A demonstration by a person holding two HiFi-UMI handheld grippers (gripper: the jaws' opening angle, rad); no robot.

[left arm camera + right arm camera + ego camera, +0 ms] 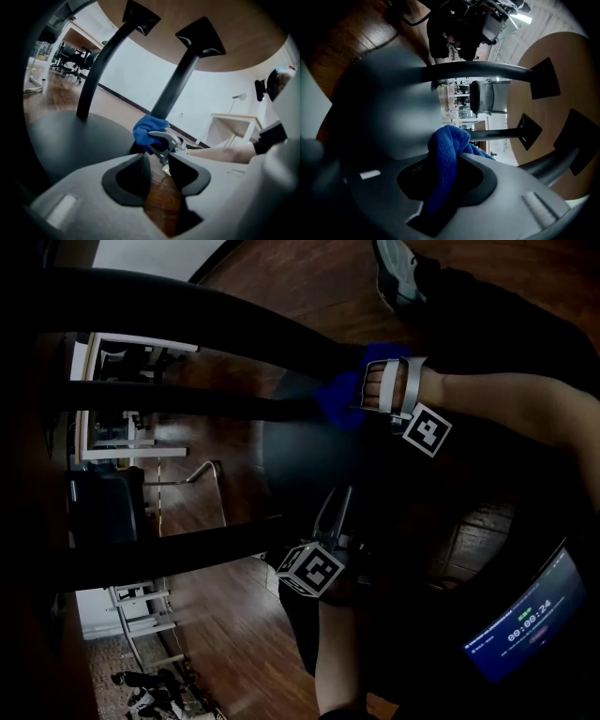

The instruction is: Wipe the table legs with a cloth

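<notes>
Under the round desk [243, 37]: a blue cloth [445, 159] at the foot of a black leg [176, 86].

Clamped between the jaws of the right hand-held gripper [440, 183], the cloth bunches out past the fingertips and meets the lower end of that leg, just above the dark round base [70, 140]. The left hand-held gripper [157, 171] sits low and close behind the right one, pointing at it; its jaws stand apart, with only the wooden floor [161, 201] showing in the gap. A second black leg [101, 61] rises from the base to the left of the left hand-held gripper, beyond the wiped one. In the head view both hand-held grippers are close together beside the base.
</notes>
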